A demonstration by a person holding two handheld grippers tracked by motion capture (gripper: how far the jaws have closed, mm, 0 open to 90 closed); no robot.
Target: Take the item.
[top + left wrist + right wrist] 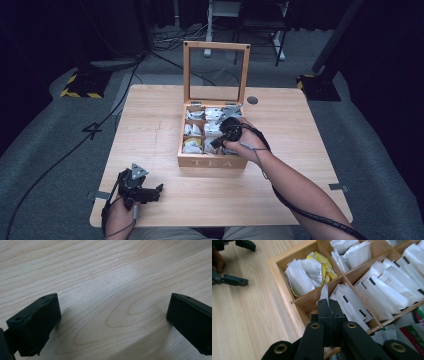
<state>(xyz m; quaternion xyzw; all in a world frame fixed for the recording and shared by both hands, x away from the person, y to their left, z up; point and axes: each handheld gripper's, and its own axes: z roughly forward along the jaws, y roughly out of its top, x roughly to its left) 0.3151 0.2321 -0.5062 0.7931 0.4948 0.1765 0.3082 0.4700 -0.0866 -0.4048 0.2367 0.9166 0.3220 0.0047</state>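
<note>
A white tea sachet [324,293] was pinched edge-on between the closed jaws of the right gripper [328,305], its upper corner standing up just past the pads over the wooden divider of the tea box [284,287]. This grip was shown plainly in the right gripper view; in the high view the right gripper [224,137] was seen lowered into the box's near right compartments, with the sachet itself too small to be made out there. How far the sachet had been lifted could not be told, since its lower part was hidden by the jaws. To the gripper's left a compartment of yellow and white bags [312,272] was seen. The left gripper [113,317] was held wide open over the bare table [105,272], with nothing between its jaws.
</note>
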